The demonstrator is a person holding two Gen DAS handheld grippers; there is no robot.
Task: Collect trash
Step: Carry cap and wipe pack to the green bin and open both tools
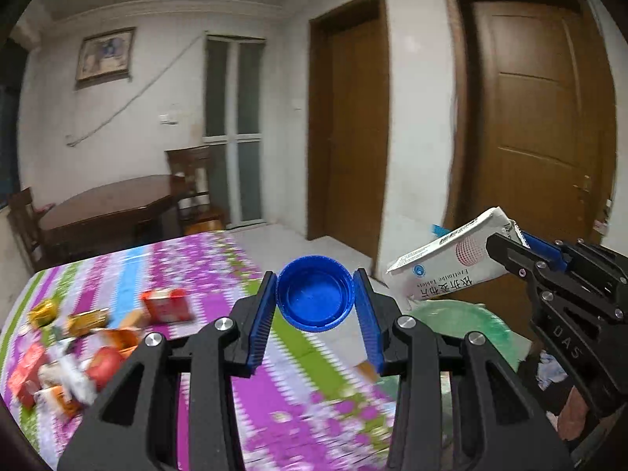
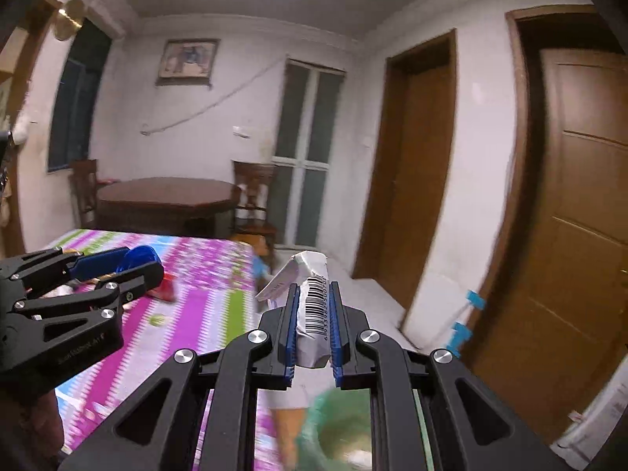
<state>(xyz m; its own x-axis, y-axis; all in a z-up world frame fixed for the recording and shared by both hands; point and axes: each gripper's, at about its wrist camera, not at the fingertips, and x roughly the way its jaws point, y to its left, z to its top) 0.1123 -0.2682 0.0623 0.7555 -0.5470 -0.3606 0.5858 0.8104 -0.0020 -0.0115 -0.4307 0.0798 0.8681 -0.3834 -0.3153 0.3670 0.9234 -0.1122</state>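
My left gripper (image 1: pixel 316 294) is shut on a blue bottle cap (image 1: pixel 316 300), held above the right edge of the table with the purple striped cloth (image 1: pixel 219 267). My right gripper (image 2: pixel 313 314) is shut on a crushed white medicine box (image 2: pixel 312 314) with a barcode. In the left wrist view the box (image 1: pixel 443 263) and right gripper (image 1: pixel 510 251) hang above a bin lined with a green bag (image 1: pixel 459 320). The bin also shows in the right wrist view (image 2: pixel 337 428), just below the box. The left gripper (image 2: pixel 137 263) with the cap (image 2: pixel 141 257) shows at the left there.
Several wrappers and small red and orange boxes (image 1: pixel 74 345) lie at the table's left. A dark wooden table (image 1: pixel 110 204) with chairs stands behind. Two brown doors (image 1: pixel 541 117) are on the right wall. A white panel (image 2: pixel 435 310) leans against the wall.
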